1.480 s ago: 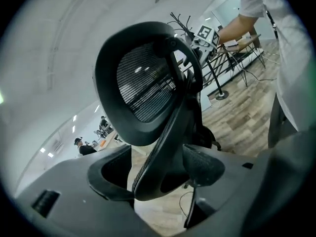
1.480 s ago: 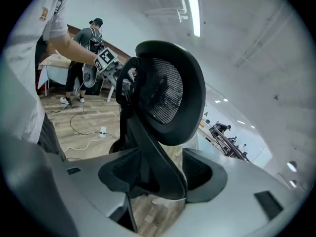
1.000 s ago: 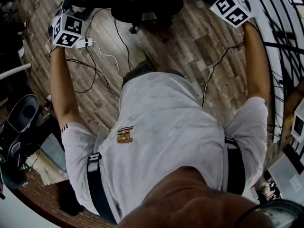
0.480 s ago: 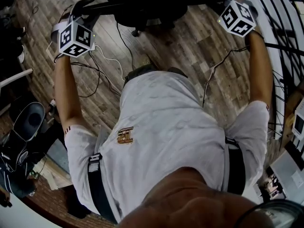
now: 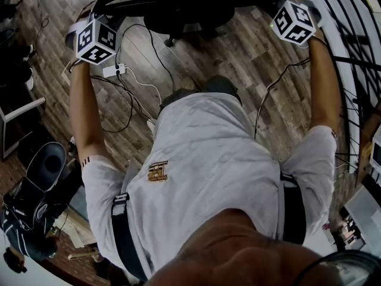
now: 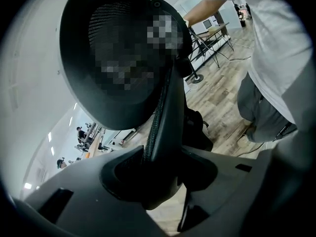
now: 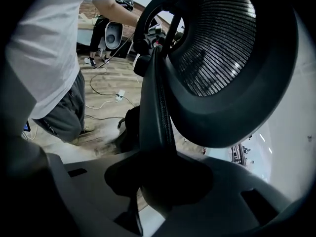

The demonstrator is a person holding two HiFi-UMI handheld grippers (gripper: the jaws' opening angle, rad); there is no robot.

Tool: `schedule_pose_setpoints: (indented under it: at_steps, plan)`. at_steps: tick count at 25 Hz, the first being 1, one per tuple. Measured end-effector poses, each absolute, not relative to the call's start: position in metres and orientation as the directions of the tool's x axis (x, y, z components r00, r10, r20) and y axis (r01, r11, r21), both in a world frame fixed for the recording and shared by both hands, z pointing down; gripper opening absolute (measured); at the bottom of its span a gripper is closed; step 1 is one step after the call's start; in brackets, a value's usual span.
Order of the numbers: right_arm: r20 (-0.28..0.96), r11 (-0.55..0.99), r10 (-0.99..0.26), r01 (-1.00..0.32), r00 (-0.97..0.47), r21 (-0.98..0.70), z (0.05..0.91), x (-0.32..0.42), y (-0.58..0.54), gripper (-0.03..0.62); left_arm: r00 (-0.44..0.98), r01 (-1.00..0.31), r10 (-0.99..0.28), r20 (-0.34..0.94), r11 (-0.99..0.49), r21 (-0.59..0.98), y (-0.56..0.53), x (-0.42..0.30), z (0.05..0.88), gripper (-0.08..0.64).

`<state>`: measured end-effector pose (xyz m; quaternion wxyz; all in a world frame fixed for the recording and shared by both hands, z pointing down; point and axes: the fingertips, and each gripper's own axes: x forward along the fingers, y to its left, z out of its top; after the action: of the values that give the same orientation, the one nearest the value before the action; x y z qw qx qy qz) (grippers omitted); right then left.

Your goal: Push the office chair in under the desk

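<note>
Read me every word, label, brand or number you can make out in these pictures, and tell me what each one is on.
No text can be read anywhere.
Emblem on the white shirt: orange, letter-like shapes, too blurred to read.
Left cube and right cube: black-and-white square patterns only, no letters or numbers.
Items at the head view's right edge: too small to tell whether they bear print.

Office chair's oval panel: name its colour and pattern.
Oval panel: black mesh, black rim; best in right gripper view.
</note>
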<state>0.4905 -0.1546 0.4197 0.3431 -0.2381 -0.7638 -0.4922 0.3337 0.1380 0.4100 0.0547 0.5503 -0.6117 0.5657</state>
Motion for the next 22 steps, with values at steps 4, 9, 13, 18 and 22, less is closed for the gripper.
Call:
schedule_pose_setpoints:
  at_steps: [4, 9, 13, 18, 22]
  plan:
    - [0.764, 0.407, 0.015, 0.702, -0.645, 0.585, 0.416, 0.462, -0.155, 0.143, -0.382, -0.735, -0.607, 0.697, -0.257, -0.628, 0.134, 0.3, 0.404, 0.204]
    - [0.766, 0.416, 0.002, 0.697, -0.643, 0.584, 0.415, 0.432, -0.161, 0.14, -0.384, -0.728, -0.613, 0.691, -0.259, -0.634, 0.126, 0.265, 0.401, 0.205]
    - [0.771, 0.428, -0.014, 0.693, -0.637, 0.58, 0.421, 0.384, -0.171, 0.138, -0.376, -0.726, -0.62, 0.689, -0.265, -0.635, 0.115, 0.212, 0.406, 0.206]
    - [0.769, 0.434, -0.022, 0.687, -0.639, 0.583, 0.418, 0.328, -0.184, 0.138, -0.357, -0.727, -0.63, 0.689, -0.276, -0.629, 0.096, 0.15, 0.407, 0.207]
    - [0.75, 0.442, -0.051, 0.659, -0.66, 0.609, 0.395, 0.327, -0.211, 0.136, -0.367, -0.705, -0.634, 0.681, -0.288, -0.648, 0.066, 0.141, 0.383, 0.207]
